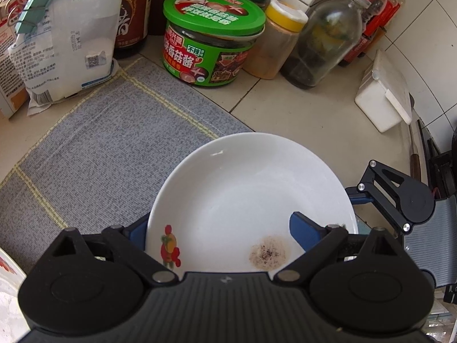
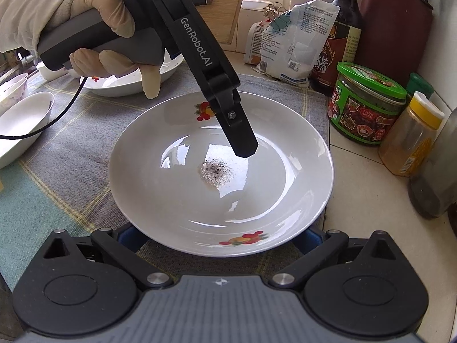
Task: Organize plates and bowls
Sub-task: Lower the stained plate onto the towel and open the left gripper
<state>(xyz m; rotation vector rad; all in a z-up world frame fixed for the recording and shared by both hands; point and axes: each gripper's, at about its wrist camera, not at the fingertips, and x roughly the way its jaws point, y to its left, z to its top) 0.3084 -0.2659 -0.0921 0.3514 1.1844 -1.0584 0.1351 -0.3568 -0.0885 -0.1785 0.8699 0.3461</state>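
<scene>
A white plate [image 1: 242, 188] [image 2: 177, 200] with red fruit prints and a brown speckled stain lies on the grey woven mat [image 1: 94, 148]. My left gripper [image 1: 220, 223] is open and straddles the plate's near rim. One blue finger [image 1: 302, 228] is over the plate's inside and the other [image 1: 137, 228] is outside the rim. In the right wrist view that gripper's black finger [image 2: 240, 131] reaches into the plate beside the stain. My right gripper [image 2: 218, 237] is open at the opposite rim, its blue fingertips [image 2: 128, 237] tucked under the plate's edge.
More white dishes sit at the mat's left: an oval bowl [image 2: 22, 123] and a plate [image 2: 122, 83] behind the gloved hand [image 2: 85, 28]. A green-lidded jar [image 1: 211, 40], a yellow-capped spice bottle [image 1: 274, 40], a glass bottle [image 1: 322, 43], bags [image 1: 71, 34] and a white box [image 1: 382, 94] line the tiled counter.
</scene>
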